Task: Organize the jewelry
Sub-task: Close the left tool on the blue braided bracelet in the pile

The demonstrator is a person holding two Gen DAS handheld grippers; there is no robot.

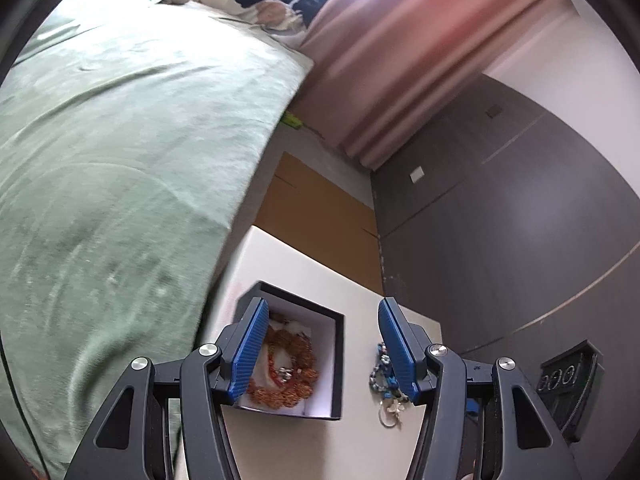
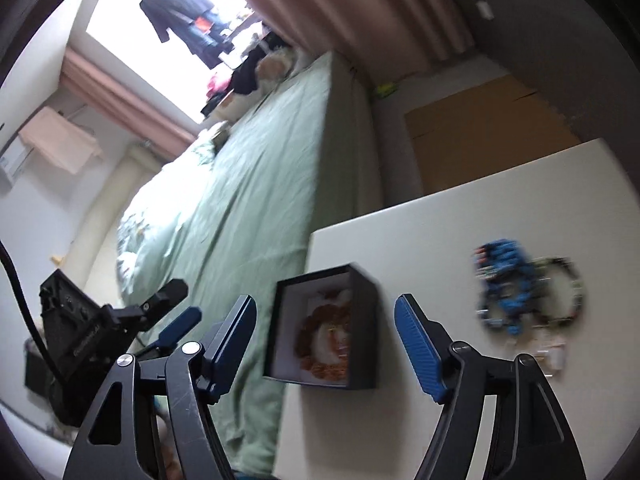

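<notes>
A black square box [image 1: 338, 364] with a white lining sits on the white table [image 1: 304, 276]. An orange bead necklace [image 1: 298, 364] with a small silver piece lies inside it. A blue bead chain [image 1: 382, 372] with a silver ring lies on the table right of the box. My left gripper [image 1: 322, 344] is open and empty above them. In the right wrist view the box [image 2: 362, 320] holds the orange necklace [image 2: 320, 332], and a blurred pile of blue beads and bracelets [image 2: 516, 292] lies to its right. My right gripper [image 2: 326, 336] is open and empty. The left gripper [image 2: 168, 312] shows at its left.
A bed with a green cover [image 1: 120, 160] runs along the table's left side. A brown cardboard sheet [image 1: 320, 216] lies on the floor beyond the table. A dark grey wall panel [image 1: 520, 220] and pink curtain [image 1: 400, 60] stand behind. A black device [image 1: 568, 380] sits at right.
</notes>
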